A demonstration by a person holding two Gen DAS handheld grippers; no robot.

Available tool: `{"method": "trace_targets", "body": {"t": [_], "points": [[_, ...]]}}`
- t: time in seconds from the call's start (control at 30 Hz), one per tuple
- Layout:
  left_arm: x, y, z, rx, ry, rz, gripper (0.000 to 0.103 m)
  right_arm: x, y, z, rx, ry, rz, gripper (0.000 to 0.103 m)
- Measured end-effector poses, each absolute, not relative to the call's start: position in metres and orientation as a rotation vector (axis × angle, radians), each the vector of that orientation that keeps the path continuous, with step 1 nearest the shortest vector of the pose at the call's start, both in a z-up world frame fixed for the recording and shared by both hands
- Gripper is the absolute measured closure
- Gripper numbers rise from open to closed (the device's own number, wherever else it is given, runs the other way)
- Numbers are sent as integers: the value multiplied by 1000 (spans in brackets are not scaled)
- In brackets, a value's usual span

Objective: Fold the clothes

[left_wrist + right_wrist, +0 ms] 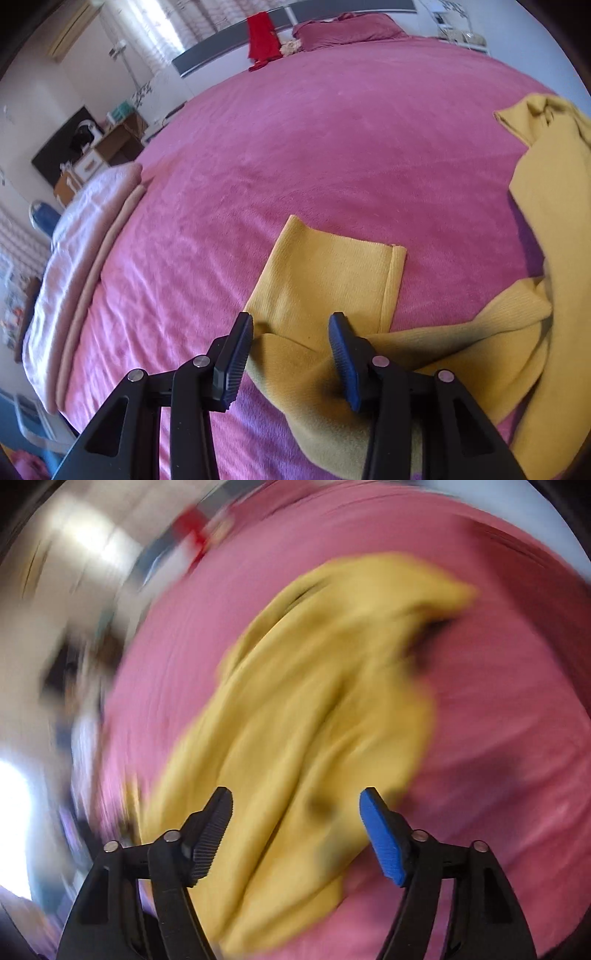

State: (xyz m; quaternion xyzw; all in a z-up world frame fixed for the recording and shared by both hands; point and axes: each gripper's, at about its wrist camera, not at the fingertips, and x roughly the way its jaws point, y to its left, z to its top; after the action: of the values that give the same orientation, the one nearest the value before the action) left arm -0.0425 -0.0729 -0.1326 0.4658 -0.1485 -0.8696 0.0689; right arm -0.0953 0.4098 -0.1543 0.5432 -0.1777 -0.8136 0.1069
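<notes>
Left gripper [291,325] and right gripper [297,799] both gape.

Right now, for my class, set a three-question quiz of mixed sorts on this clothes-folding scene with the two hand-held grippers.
1. True or false: the left hand-held gripper has its jaws closed on the yellow garment.
2. What colour is the bedspread under the garment? A) grey B) pink C) green
3. Fill in: by the headboard, next to the pillow, hangs a ___ cloth.

Key
1. False: the jaws stand apart over the sleeve.
2. B
3. red
</notes>
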Motion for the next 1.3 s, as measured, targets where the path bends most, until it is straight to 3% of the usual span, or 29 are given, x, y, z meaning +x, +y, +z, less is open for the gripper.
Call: {"method": "trace_targets", "body": {"t": [0.07,0.23,0.3,0.37,0.43,0.5,0.57,0.6,0.67,0.93,1.13,1.23,1.3], "points": [[-38,-76,-126,1410,-366,-2627,60,-92,363,-163,1723,-329,-2303,30],[-25,-81,-120,1426,-233,-2670,63,-91,309,-199,1883,-236,-2240,28],[-23,-78,-125,1453,-236,-2673,63,-95,290,-206,1875,-138,-2267,21],[-22,-76,-129,1478,-246,-2667,64,-98,271,-211,1847,-29,-2308,25],[-20,-75,-125,1474,-237,-2675,64,-96,261,-210,1764,66,-2359,43],[-19,-75,-120,1468,-226,-2685,64,-94,267,-202,1704,19,-2364,74],[-18,-76,-113,1432,-212,-2714,64,-94,282,-193,1696,-105,-2355,88],[-18,-76,-109,1414,-222,-2727,64,-94,289,-188,1693,-160,-2353,89],[-17,-72,-105,1398,-248,-2771,70,-90,302,-178,1698,-223,-2376,90],[-25,-26,-117,1408,-507,-2871,70,-22,374,-173,1822,-391,-2446,88],[-46,-2,-133,1443,-553,-2952,70,-24,391,-147,1699,-571,-2553,80],[-57,4,-144,1517,-561,-2953,71,11,438,-139,1622,-573,-2614,77],[-56,6,-148,1483,-620,-2984,71,32,459,-130,1572,-591,-2645,65]]}}
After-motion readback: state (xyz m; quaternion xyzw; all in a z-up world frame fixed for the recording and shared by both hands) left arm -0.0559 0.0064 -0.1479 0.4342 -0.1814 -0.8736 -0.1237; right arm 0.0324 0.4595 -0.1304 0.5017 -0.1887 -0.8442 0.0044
